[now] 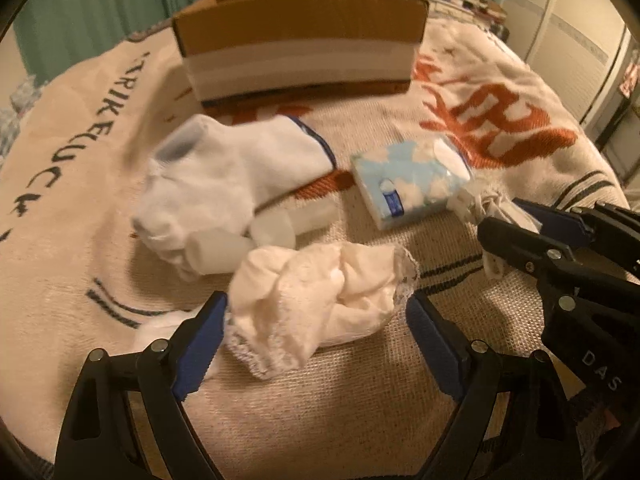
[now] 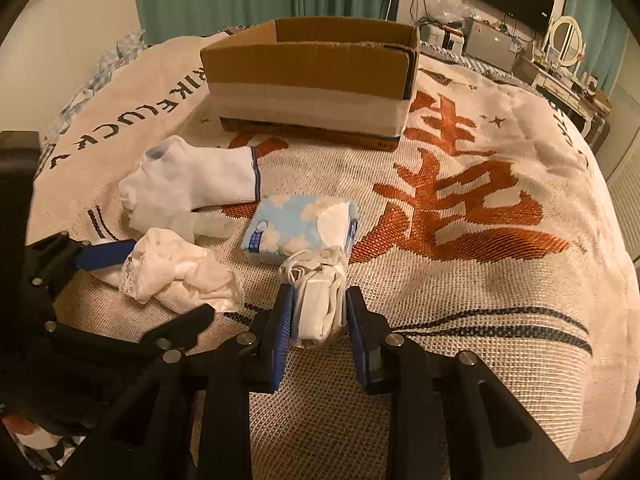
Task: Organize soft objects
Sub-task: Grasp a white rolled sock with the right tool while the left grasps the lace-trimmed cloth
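Fingers of the right gripper (image 2: 318, 314) press from both sides on a folded white face mask (image 2: 322, 304) with loose ear loops, the blue pads narrowed onto it so that it seems gripped, though whether it has left the blanket (image 2: 480, 280) cannot be told. On the left gripper (image 1: 316, 320) the fingers stand wide apart, bracketing a crumpled cream lace cloth (image 1: 320, 300) without pinching it.

Taking the cardboard box (image 2: 312, 80) as landmark: the mask lies well in front of it, just this side of a blue cloud-printed tissue pack (image 2: 300, 224). The lace cloth sits in front and to the left, and a white sock (image 2: 192, 184) with a blue-edged cuff lies nearer the box, also leftward.

The step in hand appears to be picking up both soft pieces for the box. To do it well, the left fingers should likely sink deeper around the bunched middle of the cloth before closing, since the lace edge alone could slip. The right should probably lift with the loops clear of the tissue pack.

Seen from the right wrist, the box is open-topped; only its bare inner walls show, and its floor is hidden.
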A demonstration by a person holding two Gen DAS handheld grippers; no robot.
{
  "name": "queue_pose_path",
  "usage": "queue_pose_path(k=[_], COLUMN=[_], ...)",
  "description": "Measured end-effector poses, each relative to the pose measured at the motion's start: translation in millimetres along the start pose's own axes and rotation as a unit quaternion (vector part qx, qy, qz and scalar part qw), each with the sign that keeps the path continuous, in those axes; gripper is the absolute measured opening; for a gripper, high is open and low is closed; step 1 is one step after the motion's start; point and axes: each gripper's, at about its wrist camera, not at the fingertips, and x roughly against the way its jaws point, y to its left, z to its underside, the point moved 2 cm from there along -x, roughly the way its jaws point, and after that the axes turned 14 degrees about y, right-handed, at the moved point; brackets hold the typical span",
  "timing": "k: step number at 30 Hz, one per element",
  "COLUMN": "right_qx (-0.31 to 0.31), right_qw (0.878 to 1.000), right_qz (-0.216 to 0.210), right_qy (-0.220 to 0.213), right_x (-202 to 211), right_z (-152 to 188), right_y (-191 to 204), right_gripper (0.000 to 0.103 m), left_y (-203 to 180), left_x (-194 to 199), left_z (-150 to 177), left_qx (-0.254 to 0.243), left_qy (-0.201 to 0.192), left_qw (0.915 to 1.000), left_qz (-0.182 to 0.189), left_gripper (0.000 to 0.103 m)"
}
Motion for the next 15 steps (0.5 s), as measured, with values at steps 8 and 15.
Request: queue_pose_path(k=[8,15], right_qx=[-0.007,-0.016], right_qw=[1.0,1.0], right_qz=[-0.004,-0.018], right_qy=[-0.001,-0.02], right_x=[-2,11], right_z=[1,3], right_y=[-2,-1], right_gripper=[0.026,0.025], left_y=[5,10], left_x=[-13,1], left_z=[0,7], left_qx=[0.005,0.001], left_qy=[0.025,0.015], left_qw=[0.9997,0.9997], left_qz=[-0.001,0.018], left_gripper=[0.059,0.046])
